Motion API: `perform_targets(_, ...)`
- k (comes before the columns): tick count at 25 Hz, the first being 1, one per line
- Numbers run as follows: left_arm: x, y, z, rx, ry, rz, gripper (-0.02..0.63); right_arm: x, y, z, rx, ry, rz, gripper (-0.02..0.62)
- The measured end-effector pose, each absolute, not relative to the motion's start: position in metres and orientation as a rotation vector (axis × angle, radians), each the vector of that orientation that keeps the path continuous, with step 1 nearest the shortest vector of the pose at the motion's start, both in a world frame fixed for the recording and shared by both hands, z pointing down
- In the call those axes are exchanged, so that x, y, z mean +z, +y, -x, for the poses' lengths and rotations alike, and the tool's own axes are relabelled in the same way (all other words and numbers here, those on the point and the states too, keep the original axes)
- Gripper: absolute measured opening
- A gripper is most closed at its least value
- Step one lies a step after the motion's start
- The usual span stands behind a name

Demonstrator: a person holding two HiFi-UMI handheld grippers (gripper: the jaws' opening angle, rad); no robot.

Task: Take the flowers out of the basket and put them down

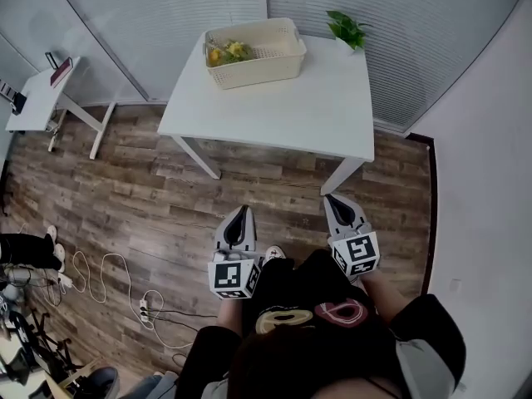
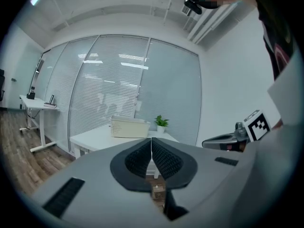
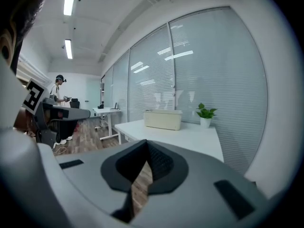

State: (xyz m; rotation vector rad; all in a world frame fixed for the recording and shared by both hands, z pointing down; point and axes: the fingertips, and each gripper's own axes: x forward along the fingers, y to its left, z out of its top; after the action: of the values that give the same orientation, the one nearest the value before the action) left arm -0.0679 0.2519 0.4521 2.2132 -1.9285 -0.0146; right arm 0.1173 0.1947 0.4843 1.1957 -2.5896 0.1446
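Observation:
A cream basket (image 1: 254, 51) stands at the far left of a white table (image 1: 283, 110), and yellow flowers (image 1: 226, 52) lie in its left end. The same basket (image 2: 128, 127) (image 3: 163, 119) shows small and far off in both gripper views. My left gripper (image 1: 241, 212) and right gripper (image 1: 331, 198) hang over the wood floor in front of the table, well short of the basket. Both are shut with nothing between their jaws. In the gripper views the left gripper (image 2: 151, 139) and the right gripper (image 3: 146, 141) show tips meeting.
A small potted plant (image 1: 347, 28) stands at the table's far right corner. A second white desk (image 1: 37, 98) is off to the left. Cables and a power strip (image 1: 145, 308) lie on the floor at the lower left. A person (image 3: 58, 90) stands far back.

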Motion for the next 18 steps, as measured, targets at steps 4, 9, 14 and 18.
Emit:
perform_targets(4, 0.460, 0.255, 0.088, -0.002, -1.939, -2.191, 0.018, 0.484, 0.190, -0.117, 0.135, -2.564, -1.258, 0.011)
perform_targets(9, 0.460, 0.251, 0.094, -0.013, -1.937, -2.191, 0.018, 0.479, 0.187, -0.116, 0.133, -2.561, -1.287, 0.011)
perform_targets(14, 0.465, 0.244, 0.094, 0.001, -1.922, -2.172, 0.018, 0.484, 0.180, -0.111, 0.165, -2.561, -1.278, 0.011)
perform_targets(18, 0.468, 0.234, 0.100, 0.002, -1.940, -2.148, 0.018, 0.490, 0.163, -0.102, 0.162, -2.566, -1.233, 0.011)
